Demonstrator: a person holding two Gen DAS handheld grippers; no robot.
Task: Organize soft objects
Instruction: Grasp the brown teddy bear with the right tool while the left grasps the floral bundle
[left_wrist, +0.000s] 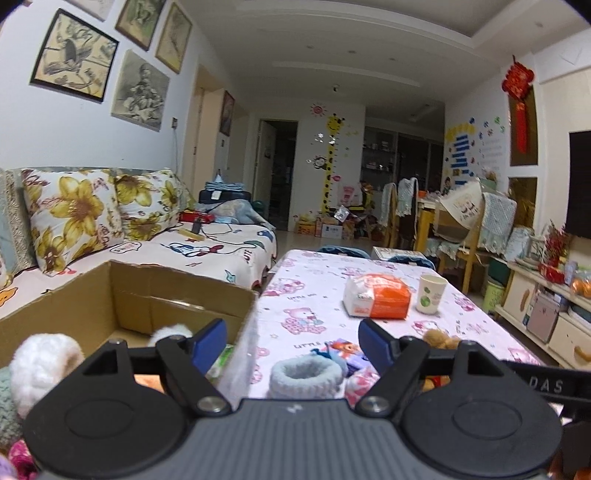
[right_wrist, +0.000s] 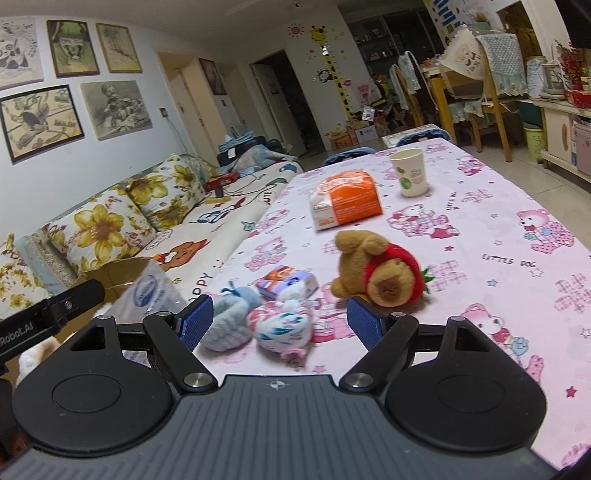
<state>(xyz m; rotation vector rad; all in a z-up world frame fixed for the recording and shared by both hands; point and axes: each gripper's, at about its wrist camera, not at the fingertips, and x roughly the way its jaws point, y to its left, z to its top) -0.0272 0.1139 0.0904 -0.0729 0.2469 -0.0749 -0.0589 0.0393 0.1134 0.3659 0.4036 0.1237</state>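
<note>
My left gripper (left_wrist: 291, 341) is open over the table's near edge, beside the cardboard box (left_wrist: 110, 295). A grey-blue rolled sock (left_wrist: 306, 376) lies just below its jaws, untouched. White fluffy items (left_wrist: 40, 365) sit at the box's near side. My right gripper (right_wrist: 280, 321) is also open, low over the table. A pink-and-white patterned sock ball (right_wrist: 280, 325) and the grey-blue sock (right_wrist: 231, 317) lie between its fingers, not pressed. A brown plush toy in a red strawberry hood (right_wrist: 376, 273) lies just beyond the right finger. The left gripper's body (right_wrist: 51, 310) shows at the left edge.
A small tissue packet (right_wrist: 286, 282), an orange tissue pack (right_wrist: 345, 203) and a paper cup (right_wrist: 410, 177) stand farther along the pink tablecloth (right_wrist: 498, 229). A clear plastic bag (right_wrist: 155, 288) hangs by the box. A sofa with flowered cushions (left_wrist: 74, 214) runs along the left.
</note>
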